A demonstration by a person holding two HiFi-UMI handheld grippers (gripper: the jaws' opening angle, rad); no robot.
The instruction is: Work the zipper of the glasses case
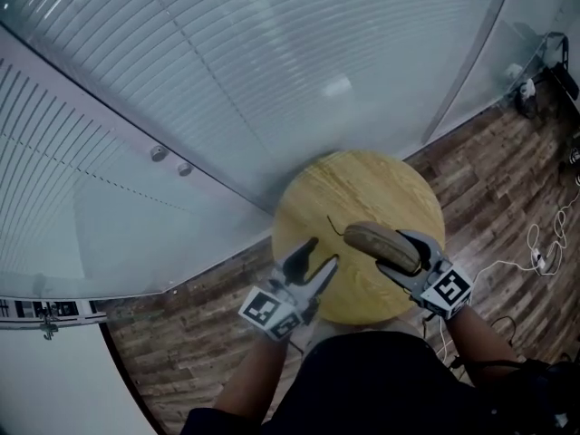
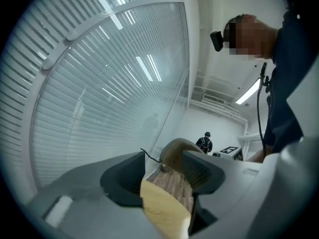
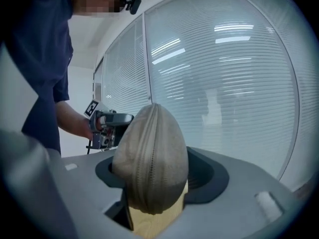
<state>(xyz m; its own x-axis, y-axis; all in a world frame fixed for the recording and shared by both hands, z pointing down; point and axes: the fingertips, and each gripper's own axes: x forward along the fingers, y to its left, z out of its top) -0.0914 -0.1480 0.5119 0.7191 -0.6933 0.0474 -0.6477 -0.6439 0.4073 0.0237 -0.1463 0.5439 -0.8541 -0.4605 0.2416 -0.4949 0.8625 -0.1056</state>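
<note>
An olive-brown glasses case (image 1: 382, 243) is held above the round wooden table (image 1: 362, 181), near its front edge. My right gripper (image 1: 401, 257) is shut on the case, which fills the space between its jaws in the right gripper view (image 3: 152, 158), zipper seam facing the camera. A thin dark pull cord (image 1: 333, 227) hangs from the case's left end. My left gripper (image 1: 323, 253) is open just left of the case with nothing between its fingers. In the left gripper view the case (image 2: 174, 151) and its cord (image 2: 150, 157) lie just beyond the open jaws.
A glass wall with blinds (image 1: 227, 80) curves behind the table. Wood floor (image 1: 507, 188) surrounds it, with cables (image 1: 535, 252) and gear at the right. A distant person (image 2: 206, 141) stands in the room. My left gripper (image 3: 107, 128) shows in the right gripper view.
</note>
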